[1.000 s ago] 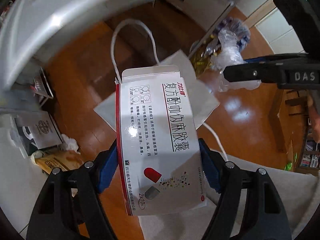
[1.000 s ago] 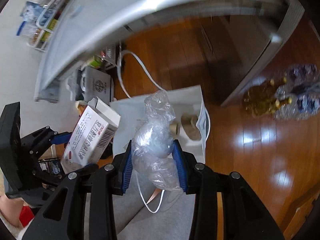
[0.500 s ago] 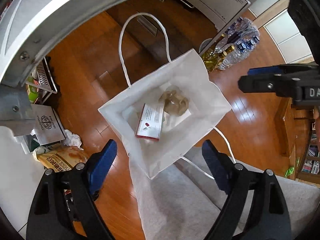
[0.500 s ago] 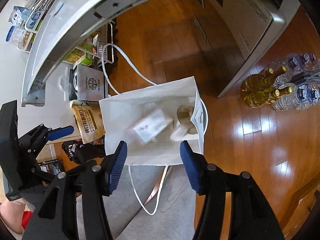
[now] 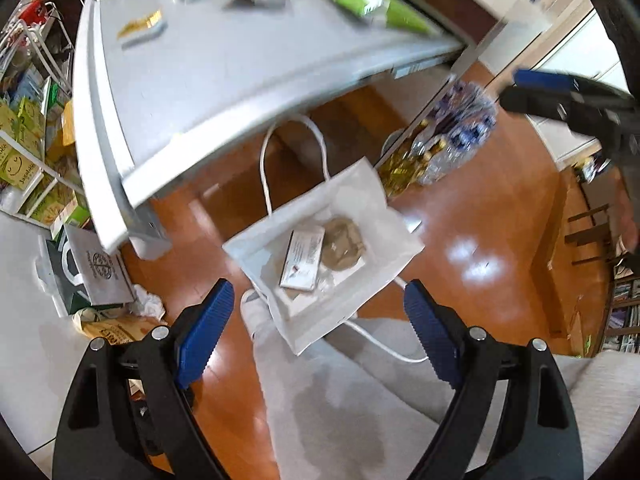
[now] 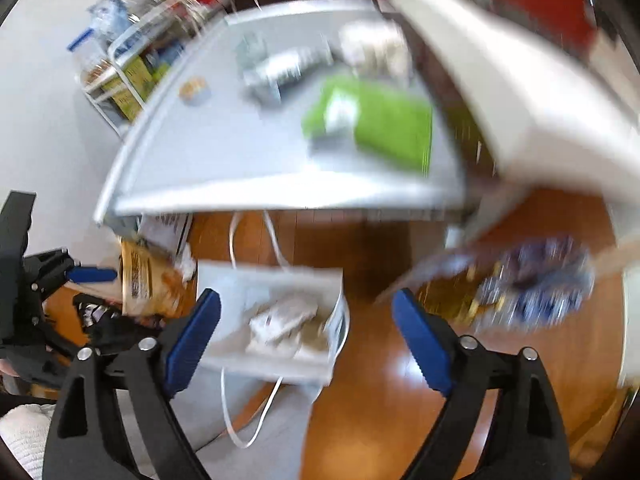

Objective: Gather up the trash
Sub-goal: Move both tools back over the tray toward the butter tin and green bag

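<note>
Fingers [image 5: 206,316] of the left gripper [image 5: 316,316] stand wide apart with nothing between the blue pads, high over a white paper bag [image 5: 376,280] that sits open on the wooden floor [image 5: 480,220] at the edge of a grey rug [image 5: 340,400]. Inside the bag lie a white medicine box [image 5: 302,258] with small printed writing too fine to read and, touching it, a crumpled brownish wad [image 5: 344,238]; a bit of clear plastic [image 5: 326,280] shows just beside the box. The right gripper [image 6: 306,332] has just been opening, and its fingers [image 6: 192,340] now spread wide and empty above the same bag [image 6: 224,292], though that view is blurred. Above the bag juts the grey desk [image 5: 224,68], carrying a green packet [image 5: 368,4] and other blurred scraps. Near the bag stand shrink-wrapped water bottles [image 5: 460,132] and yellow glass bottles [image 5: 400,164]. To the left, a grey gift bag [image 5: 100,272] bears a round emblem, a tan printed packet [image 5: 116,326] lies on the floor, and green cartons [image 5: 16,160] on a wire rack show writing that looks like "Jagabee".
</note>
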